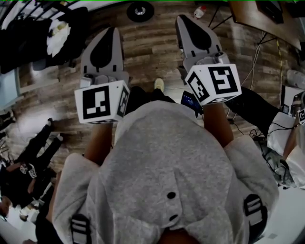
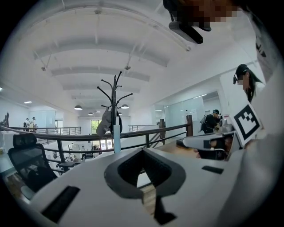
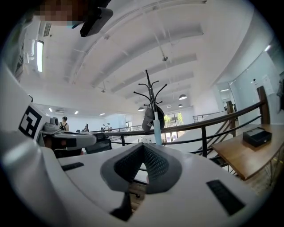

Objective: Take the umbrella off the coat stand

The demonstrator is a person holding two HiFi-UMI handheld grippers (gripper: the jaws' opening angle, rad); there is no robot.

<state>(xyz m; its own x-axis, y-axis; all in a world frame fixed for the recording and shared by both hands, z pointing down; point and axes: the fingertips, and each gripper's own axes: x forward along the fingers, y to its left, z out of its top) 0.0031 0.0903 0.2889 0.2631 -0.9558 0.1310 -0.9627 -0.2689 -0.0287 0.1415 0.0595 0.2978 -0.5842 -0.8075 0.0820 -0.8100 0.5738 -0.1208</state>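
Observation:
Straight ahead stands a black coat stand (image 2: 116, 99) (image 3: 152, 95) with curved hooks, beyond a dark railing. A slim light-blue umbrella (image 2: 116, 138) (image 3: 157, 129) hangs upright on it, beside a grey hanging item (image 2: 104, 124) (image 3: 147, 119). My left gripper (image 2: 143, 150) (image 1: 113, 30) points at the stand from some distance, shut and empty. My right gripper (image 3: 143, 145) (image 1: 183, 19) is held alongside it, also shut with nothing in it. Neither gripper touches the stand or the umbrella. Each gripper shows in the other's view.
A black railing (image 2: 146, 133) (image 3: 208, 125) runs across in front. A black office chair (image 2: 26, 159) is at the left, and a wooden table (image 3: 248, 155) with a black box (image 3: 257, 136) at the right. People stand at the sides. A round black base (image 1: 140, 10) lies on the wooden floor ahead.

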